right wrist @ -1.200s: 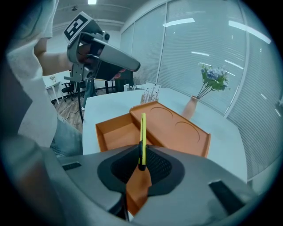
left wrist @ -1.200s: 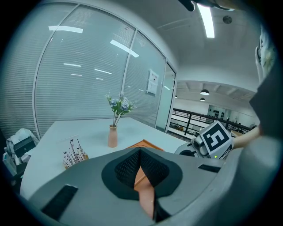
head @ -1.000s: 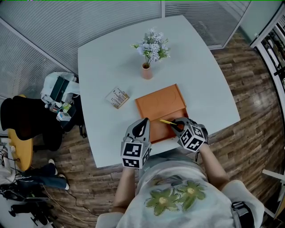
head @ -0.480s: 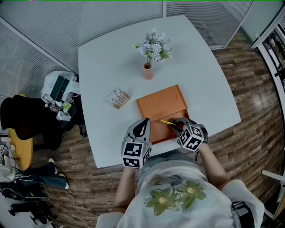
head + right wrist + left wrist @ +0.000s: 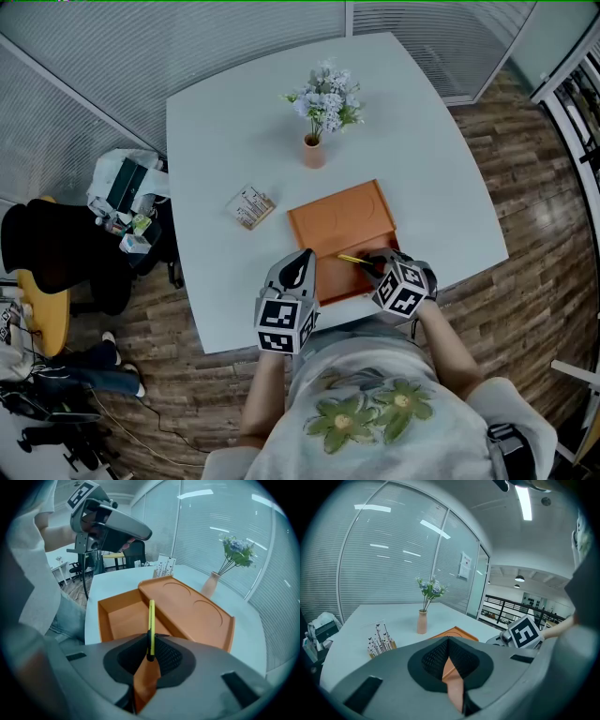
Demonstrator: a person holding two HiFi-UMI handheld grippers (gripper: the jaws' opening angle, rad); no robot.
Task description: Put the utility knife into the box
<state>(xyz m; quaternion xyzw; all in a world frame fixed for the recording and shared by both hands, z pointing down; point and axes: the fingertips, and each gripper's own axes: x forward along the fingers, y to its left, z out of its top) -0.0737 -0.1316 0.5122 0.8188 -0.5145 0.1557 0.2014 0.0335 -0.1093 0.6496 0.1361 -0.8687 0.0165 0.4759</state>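
Note:
An orange box point(image 5: 342, 220) lies on the white table point(image 5: 412, 131), its flat lid part behind an open compartment point(image 5: 119, 618) at the near side. My right gripper point(image 5: 375, 265) is shut on a slim yellow utility knife point(image 5: 354, 259), which sticks out leftward over the near part of the box. In the right gripper view the knife point(image 5: 151, 618) stands on edge between the pads, pointing over the open compartment. My left gripper point(image 5: 302, 258) hovers at the box's near left corner, its jaws together with nothing between them. In the left gripper view the orange box point(image 5: 457, 632) shows just ahead.
A pink vase of flowers point(image 5: 314, 150) stands behind the box. A small card holder point(image 5: 249, 206) sits to the box's left. A chair with bags point(image 5: 122, 202) is beside the table's left edge. The table's front edge runs just under both grippers.

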